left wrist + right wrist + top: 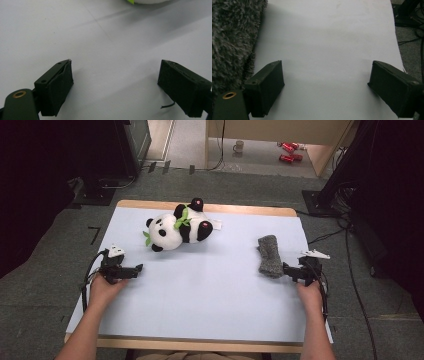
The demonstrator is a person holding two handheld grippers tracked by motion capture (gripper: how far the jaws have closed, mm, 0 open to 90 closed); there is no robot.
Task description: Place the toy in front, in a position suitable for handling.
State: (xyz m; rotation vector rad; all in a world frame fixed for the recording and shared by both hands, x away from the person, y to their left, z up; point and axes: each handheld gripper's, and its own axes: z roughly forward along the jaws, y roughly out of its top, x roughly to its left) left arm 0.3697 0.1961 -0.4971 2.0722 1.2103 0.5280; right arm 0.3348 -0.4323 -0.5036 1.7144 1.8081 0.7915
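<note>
The person is holding both grippers low over the white-covered bench [210, 290], one at each side. The right gripper [289, 270] is resting at about four o'clock on the bench with its jaws standing wide apart and nothing between them; the grey fuzzy sock [270, 256] is lying just beside it, toward nine o'clock from the jaws. In the right gripper view that sock [232, 45] is crowding the outer side of one jaw rather than sitting in the gap. The left gripper [136, 268] is waiting at about eight o'clock, likewise spread open and empty, with the stuffed panda [177, 227] lying on its side well apart from it, up toward twelve o'clock.

What is worrying me is the sock's position. If the right gripper closes where it is sitting, I judge it will be pinching air and may nudge the sock sideways. The pile looks soft and loose, so a shallow bite could catch only fluff and slip off on the lift. A low approach could also be dragging the white sheet. The panda, being round and plush, could roll if the left gripper bumps it.
</note>
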